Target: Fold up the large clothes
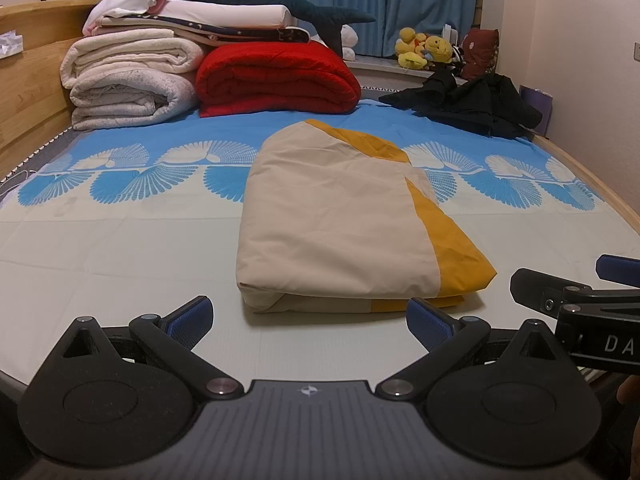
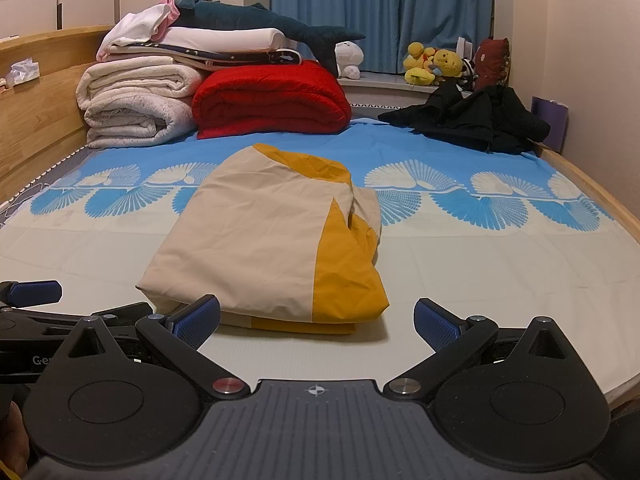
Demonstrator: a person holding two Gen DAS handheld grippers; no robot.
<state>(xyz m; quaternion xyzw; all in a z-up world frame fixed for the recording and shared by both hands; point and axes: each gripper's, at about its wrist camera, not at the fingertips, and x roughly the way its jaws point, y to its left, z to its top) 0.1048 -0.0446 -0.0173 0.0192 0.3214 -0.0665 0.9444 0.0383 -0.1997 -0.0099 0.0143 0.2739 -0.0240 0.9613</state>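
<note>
Currently, the folded cream-and-mustard garment [image 1: 340, 220] lies flat on the bed sheet [image 1: 120, 248], roughly central across the bed, its near folded edge facing both sets of tongs. The left tongs [image 1: 310, 318] are spread wide, holding nothing, positioned low over the sheet just in front of the garment's near edge without touching it. The right tongs [image 2: 318, 318] are likewise spread and empty, level with the garment's near right corner; the mustard panel [image 2: 344, 264] lies between their blue pads [image 2: 198, 320] as seen from the right wrist view. The two tools sit side by side: the right tongs appear at the right edge of the left wrist view, and the left tongs at the left edge of the right wrist view. At the far end of the bed, a red quilt [image 1: 276, 80] rests beside a stack of white blankets [image 1: 128, 80], with a black garment [image 1: 472, 104] heaped near the right wall.
</note>
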